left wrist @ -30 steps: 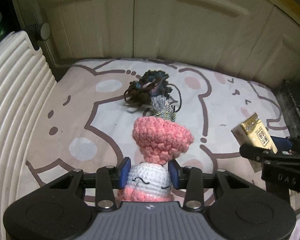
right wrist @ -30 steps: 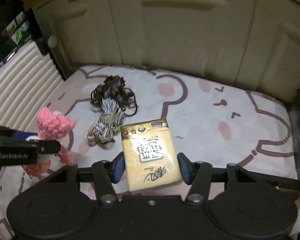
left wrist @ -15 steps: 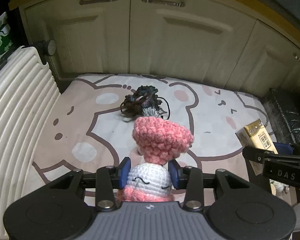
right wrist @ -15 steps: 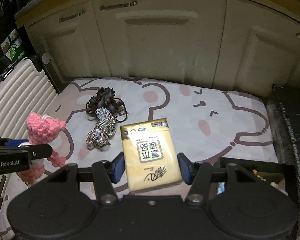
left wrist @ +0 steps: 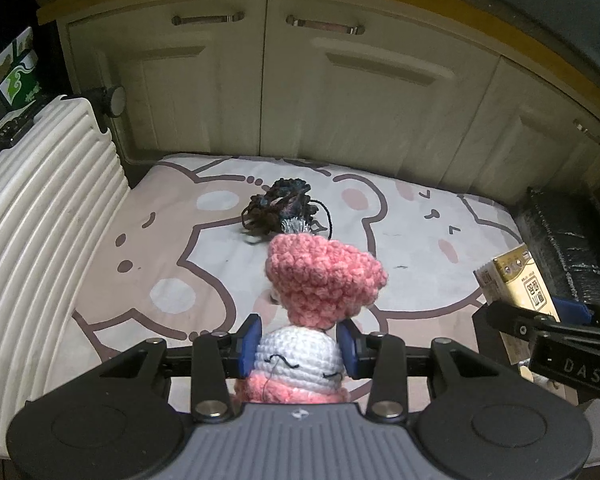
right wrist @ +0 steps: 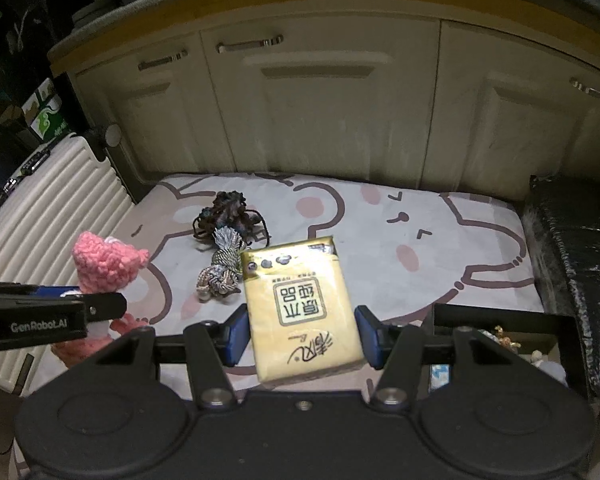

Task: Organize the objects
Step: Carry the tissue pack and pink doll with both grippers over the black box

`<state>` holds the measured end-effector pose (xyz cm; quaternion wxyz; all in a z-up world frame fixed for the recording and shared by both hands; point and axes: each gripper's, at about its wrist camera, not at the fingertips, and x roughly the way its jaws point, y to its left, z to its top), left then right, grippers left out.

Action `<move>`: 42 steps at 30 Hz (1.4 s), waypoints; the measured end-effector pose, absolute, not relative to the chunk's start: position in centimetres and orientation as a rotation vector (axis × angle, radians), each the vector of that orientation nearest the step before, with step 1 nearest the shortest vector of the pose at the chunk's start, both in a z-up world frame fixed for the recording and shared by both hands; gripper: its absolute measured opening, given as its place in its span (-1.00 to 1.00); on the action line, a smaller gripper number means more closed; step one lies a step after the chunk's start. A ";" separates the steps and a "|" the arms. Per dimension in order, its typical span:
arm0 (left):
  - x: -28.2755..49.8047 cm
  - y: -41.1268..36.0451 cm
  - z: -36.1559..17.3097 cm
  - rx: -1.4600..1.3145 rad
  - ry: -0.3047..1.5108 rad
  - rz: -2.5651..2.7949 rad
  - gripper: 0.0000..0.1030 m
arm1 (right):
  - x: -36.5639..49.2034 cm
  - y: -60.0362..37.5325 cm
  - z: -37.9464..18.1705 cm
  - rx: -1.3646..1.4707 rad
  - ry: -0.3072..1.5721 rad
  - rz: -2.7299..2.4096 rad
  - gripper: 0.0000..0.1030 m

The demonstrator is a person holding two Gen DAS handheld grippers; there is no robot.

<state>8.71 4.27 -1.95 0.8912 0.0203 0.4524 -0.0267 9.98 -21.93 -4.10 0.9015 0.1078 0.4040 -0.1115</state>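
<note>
— what's everything sitting on?
— a mat printed with cartoon bears, pale with brown outlines and pink cheeks, laid flat in front of the cream cabinets.
— and on it?
— a dark tangle of cord toward the back, and a grey-silver knotted tassel touching its near side.

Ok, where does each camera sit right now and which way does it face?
Left wrist: on the left gripper, tilted down at the mat and cabinets; own fingers clamp the doll; right gripper at right edge.
Right wrist: on the right gripper, same way; own fingers hold the tissue pack; left gripper at left edge.
Shared: mat, cords, doll, pack, suitcase.
</note>
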 end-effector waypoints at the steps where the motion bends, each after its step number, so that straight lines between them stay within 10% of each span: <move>1: 8.6 4.2 -1.9 0.042 0.938 -0.056 -0.18 | 9.7 -21.9 -3.9 0.225 0.830 -0.231 0.09; 42: 7.8 -10.4 -4.2 0.092 0.968 -0.343 -0.18 | -0.9 -35.0 -3.7 0.263 0.813 -0.379 0.09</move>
